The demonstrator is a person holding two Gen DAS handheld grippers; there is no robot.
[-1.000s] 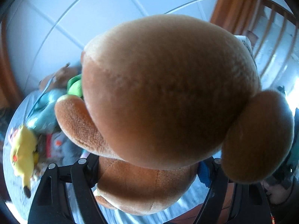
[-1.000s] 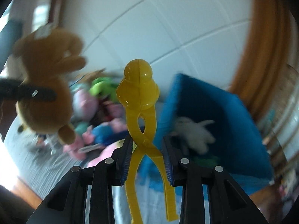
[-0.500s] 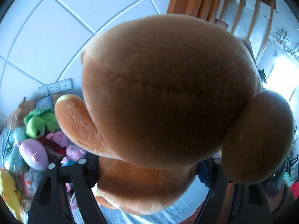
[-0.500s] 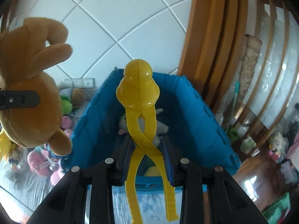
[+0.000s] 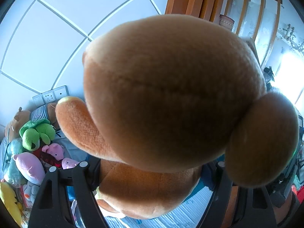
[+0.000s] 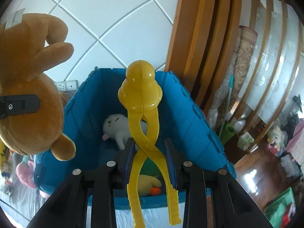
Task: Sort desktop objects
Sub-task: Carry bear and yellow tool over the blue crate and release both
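My left gripper [image 5: 150, 172] is shut on a brown plush bear [image 5: 171, 98], which fills most of the left wrist view. The same bear [image 6: 28, 87] hangs upside down at the left of the right wrist view, with a left finger [image 6: 19, 104] across it. My right gripper [image 6: 149, 152] is shut on a yellow duck-shaped plastic tong [image 6: 140, 98] and holds it above an open blue bin [image 6: 190, 117]. A white plush [image 6: 117, 125] and a yellow plush [image 6: 148, 184] lie inside the bin.
A pile of plush toys lies at the left on a grey surface: green frog [image 5: 36, 133], pink pigs [image 5: 55, 150], pink one [image 5: 28, 167], yellow one [image 5: 9, 199]. White tiled wall with sockets [image 5: 50, 96] behind. Wooden door frame [image 6: 199, 38] and slatted screen at the right.
Both grippers swung right with their toys. The blue bin came to the centre under the yellow tong and the bear. The toy pile slid to the left edge.
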